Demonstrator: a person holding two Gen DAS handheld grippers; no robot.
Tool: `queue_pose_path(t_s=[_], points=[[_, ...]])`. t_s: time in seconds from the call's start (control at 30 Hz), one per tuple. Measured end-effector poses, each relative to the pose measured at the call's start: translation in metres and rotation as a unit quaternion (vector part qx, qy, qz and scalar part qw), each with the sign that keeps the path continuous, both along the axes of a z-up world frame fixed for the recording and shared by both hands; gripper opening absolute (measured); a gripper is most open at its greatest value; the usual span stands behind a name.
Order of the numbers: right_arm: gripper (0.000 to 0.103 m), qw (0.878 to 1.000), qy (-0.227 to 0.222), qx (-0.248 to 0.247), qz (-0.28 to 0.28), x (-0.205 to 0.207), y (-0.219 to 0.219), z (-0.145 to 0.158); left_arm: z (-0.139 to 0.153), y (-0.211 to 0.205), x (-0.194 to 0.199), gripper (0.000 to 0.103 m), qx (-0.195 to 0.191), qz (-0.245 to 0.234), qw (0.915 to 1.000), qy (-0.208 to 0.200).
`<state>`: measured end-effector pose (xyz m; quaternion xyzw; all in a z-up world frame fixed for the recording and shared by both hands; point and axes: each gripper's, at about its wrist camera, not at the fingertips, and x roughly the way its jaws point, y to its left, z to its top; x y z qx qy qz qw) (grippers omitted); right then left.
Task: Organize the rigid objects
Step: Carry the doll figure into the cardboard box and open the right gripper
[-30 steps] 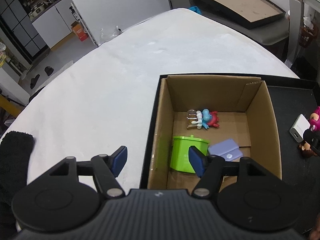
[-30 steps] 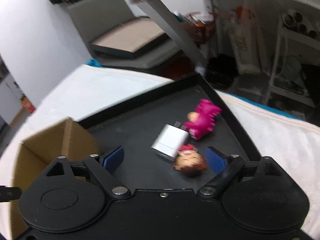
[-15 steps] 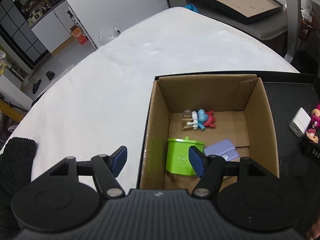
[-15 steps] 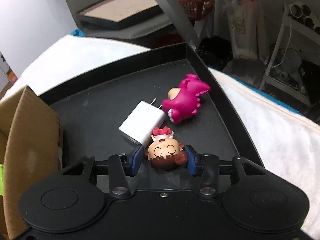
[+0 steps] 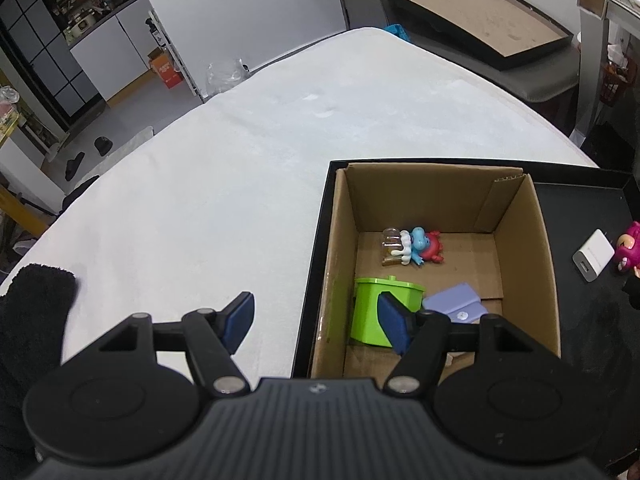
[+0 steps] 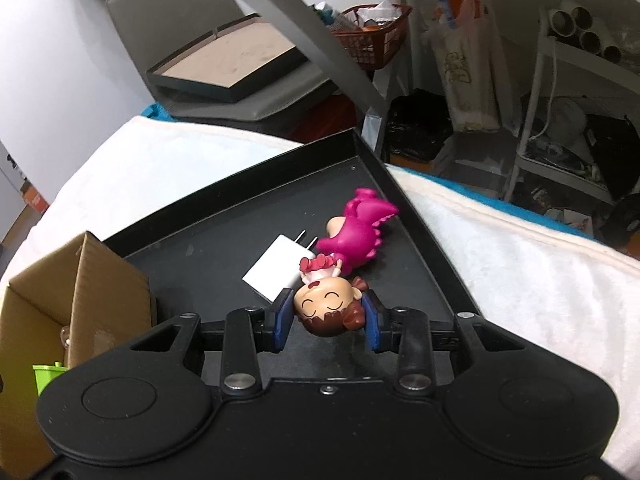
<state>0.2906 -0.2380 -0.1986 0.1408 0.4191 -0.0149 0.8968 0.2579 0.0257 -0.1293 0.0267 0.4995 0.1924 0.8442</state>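
Observation:
My right gripper (image 6: 329, 320) is shut on a small doll figure (image 6: 326, 306) with a brown-haired smiling head, held by the head above the black tray (image 6: 224, 240). A white charger plug (image 6: 276, 270) and a magenta dinosaur toy (image 6: 358, 236) lie on the tray just beyond. The cardboard box (image 5: 536, 248) stands in the tray's left part and holds a green container (image 5: 370, 312), a lilac flat case (image 5: 456, 304) and a blue-and-red figure (image 5: 420, 246). My left gripper (image 5: 316, 322) is open and empty above the box's near left edge.
The tray and box rest on a white padded table (image 5: 240, 168). A black-framed board (image 5: 480, 20) lies on a grey surface beyond the table. A grey metal leg (image 6: 320, 48), a red basket (image 6: 368, 36) and shelving stand to the right. A black cloth (image 5: 32, 312) is at the left.
My right gripper moved up to the doll, shut on its head and lifted it off the tray. My left gripper drifted slightly and stayed open.

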Motion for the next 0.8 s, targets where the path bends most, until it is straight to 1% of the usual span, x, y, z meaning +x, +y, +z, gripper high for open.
queue_pose_path(t_s=[0.13, 0.43, 0.67, 0.8], points=[[0.036, 1.000, -0.002, 0.009, -0.002, -0.003, -0.003, 0.007, 0.002, 0.002, -0.005, 0.066, -0.009, -0.001, 0.9999, -0.006], [0.036, 1.000, -0.023, 0.009, 0.016, -0.010, 0.009, 0.022, 0.001, 0.013, -0.019, 0.067, -0.025, 0.001, 0.9996, -0.012], [0.036, 0.997, -0.059, 0.019, 0.038, -0.017, 0.022, 0.040, -0.004, 0.025, -0.026, 0.067, -0.044, 0.003, 0.9990, -0.012], [0.036, 0.996, -0.069, 0.025, 0.052, -0.020, 0.032, 0.045, -0.007, 0.029, -0.028, 0.067, -0.054, 0.001, 0.9985, -0.013]])
